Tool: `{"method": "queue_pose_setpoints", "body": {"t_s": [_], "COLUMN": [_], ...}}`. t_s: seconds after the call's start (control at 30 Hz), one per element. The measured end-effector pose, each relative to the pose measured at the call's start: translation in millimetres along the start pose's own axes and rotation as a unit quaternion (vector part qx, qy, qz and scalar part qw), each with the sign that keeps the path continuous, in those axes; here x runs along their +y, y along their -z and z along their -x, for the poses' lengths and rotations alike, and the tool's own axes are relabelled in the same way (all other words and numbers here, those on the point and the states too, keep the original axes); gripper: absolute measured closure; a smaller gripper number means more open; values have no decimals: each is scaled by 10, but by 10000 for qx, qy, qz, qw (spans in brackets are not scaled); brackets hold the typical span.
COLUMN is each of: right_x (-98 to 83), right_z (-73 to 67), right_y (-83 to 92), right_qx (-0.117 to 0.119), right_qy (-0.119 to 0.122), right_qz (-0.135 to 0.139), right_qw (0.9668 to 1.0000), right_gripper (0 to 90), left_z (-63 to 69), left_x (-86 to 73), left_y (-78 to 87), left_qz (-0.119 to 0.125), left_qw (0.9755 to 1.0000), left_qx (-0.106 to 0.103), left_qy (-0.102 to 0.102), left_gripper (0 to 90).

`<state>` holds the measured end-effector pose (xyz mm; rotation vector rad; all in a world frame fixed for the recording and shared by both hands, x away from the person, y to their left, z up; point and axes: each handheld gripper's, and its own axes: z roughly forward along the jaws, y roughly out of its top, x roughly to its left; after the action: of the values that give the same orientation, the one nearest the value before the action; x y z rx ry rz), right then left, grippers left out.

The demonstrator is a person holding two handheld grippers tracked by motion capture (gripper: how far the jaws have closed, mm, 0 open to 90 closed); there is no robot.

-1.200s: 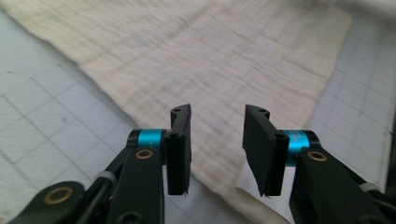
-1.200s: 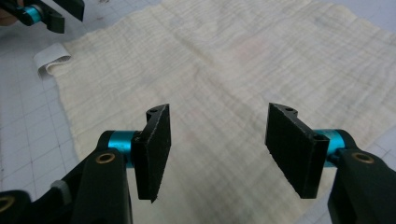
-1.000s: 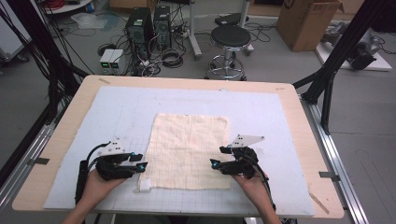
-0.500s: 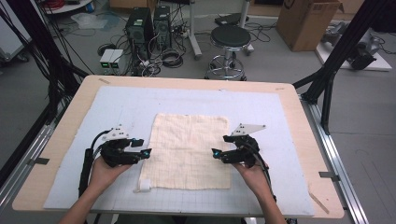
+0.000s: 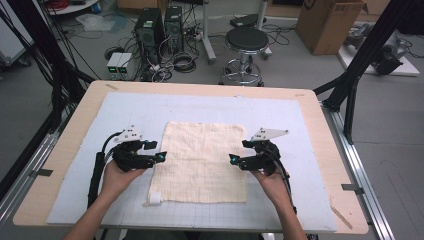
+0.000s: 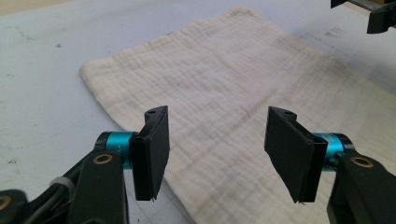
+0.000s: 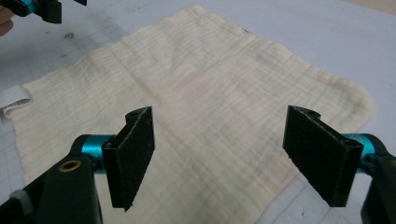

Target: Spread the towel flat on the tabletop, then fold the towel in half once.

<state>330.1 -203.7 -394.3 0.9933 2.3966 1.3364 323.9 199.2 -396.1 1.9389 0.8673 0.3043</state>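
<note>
With the cream square muslin cloth (image 5: 202,161) lying flat on the worktop (image 5: 60,150), both grippers, left (image 5: 161,157) and right (image 5: 233,159), have just been opening, fingers empty; next, likely regrasp its edges.

Even overhead light, soft shadows; the tabletop (image 5: 320,165) reads bright, high view slightly soft, no glare.

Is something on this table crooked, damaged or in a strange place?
Mostly no. The cream cloth lies flat on the pale mat. One small oddity: a white tag at its near left corner sticks out onto the mat. Faint grey marks show on the cloth.
</note>
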Motion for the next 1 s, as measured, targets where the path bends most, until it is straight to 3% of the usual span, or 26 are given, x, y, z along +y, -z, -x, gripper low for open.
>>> {"method": "queue_pose_setpoints", "body": {"t_s": [0.3,0.53,0.77,0.93,1.0], "right_x": [100,221,300,368,415], "right_z": [14,50,140,244,293], "right_y": [-42,-78,-135,-172,-185], "right_qx": [33,70,80,20,-43], "right_qy": [84,97,41,-30,-25], "right_qz": [-82,-125,-122,-204,-220], "right_qw": [9999,9999,9999,9998,9997], "right_gripper": [246,246,247,251,262], "left_z": [-58,-81,-145,-236,-287], "left_x": [25,149,267,365,404], "left_y": [-59,-110,-191,-246,-275], "left_qz": [-17,-56,-71,18,-50], "left_qw": [10000,9999,9999,9997,9996], "left_qx": [79,101,55,128,170], "left_qy": [49,-19,63,194,221], "left_gripper": [411,412,430,440,445]}}
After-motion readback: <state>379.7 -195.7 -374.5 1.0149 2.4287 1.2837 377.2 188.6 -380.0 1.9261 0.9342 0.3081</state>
